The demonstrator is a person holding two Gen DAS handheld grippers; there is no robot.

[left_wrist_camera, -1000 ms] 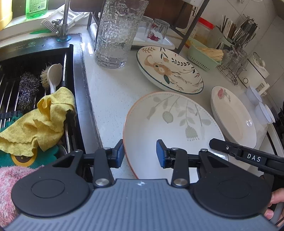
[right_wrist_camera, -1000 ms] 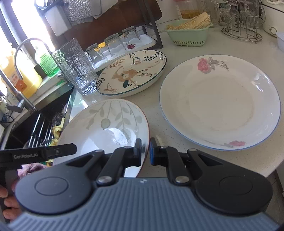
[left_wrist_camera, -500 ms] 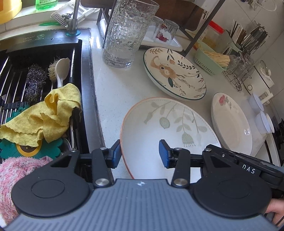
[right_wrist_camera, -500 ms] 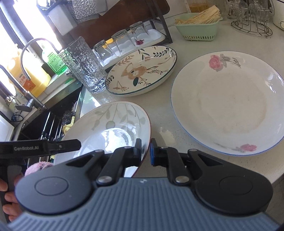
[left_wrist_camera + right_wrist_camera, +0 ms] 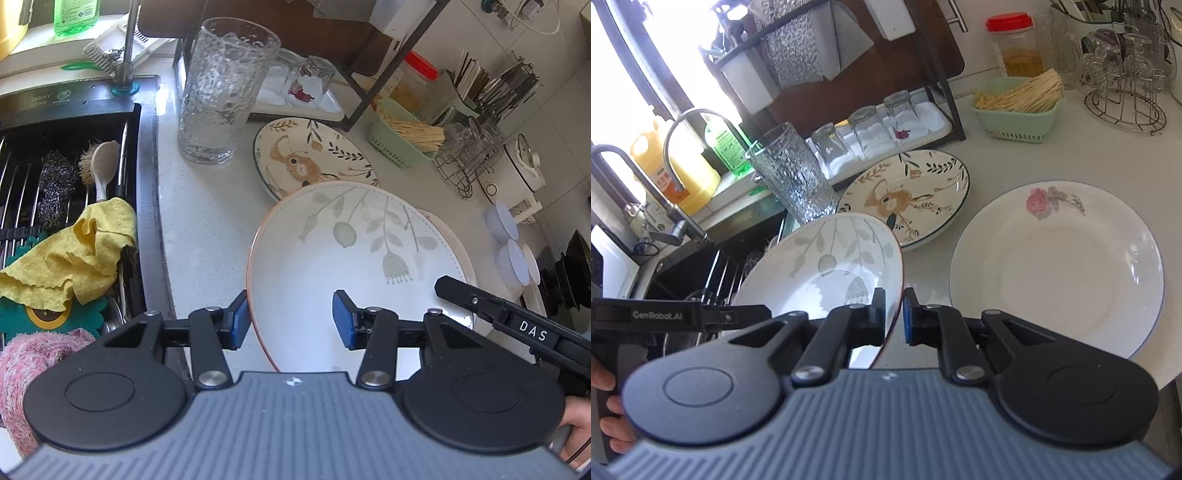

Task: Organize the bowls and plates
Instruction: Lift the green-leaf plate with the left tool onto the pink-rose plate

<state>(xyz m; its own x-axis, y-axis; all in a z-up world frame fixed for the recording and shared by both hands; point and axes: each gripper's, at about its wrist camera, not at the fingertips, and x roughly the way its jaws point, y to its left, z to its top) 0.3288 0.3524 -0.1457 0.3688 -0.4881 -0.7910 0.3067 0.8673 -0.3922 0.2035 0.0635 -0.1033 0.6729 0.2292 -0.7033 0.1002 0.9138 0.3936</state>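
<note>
Right gripper (image 5: 894, 314) pinches the leaf-pattern plate (image 5: 831, 266) by its near right rim, tilted above the counter (image 5: 979, 158), with the rose plate (image 5: 1056, 266) just right, while the left gripper (image 5: 291, 319), jaws just opening, straddles its left rim unclamped

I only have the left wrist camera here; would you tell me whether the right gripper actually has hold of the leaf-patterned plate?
Observer: Yes, the right gripper is shut on the near rim of the leaf plate, and the plate is tilted.
Operator: Thank you. The rose plate is mostly hidden for me; is anything on it?
Observer: No, the rose plate lies flat on the counter, empty.
Operator: Is it touching the deer plate?
Observer: No, a strip of bare counter shows between it and the deer plate.
</note>
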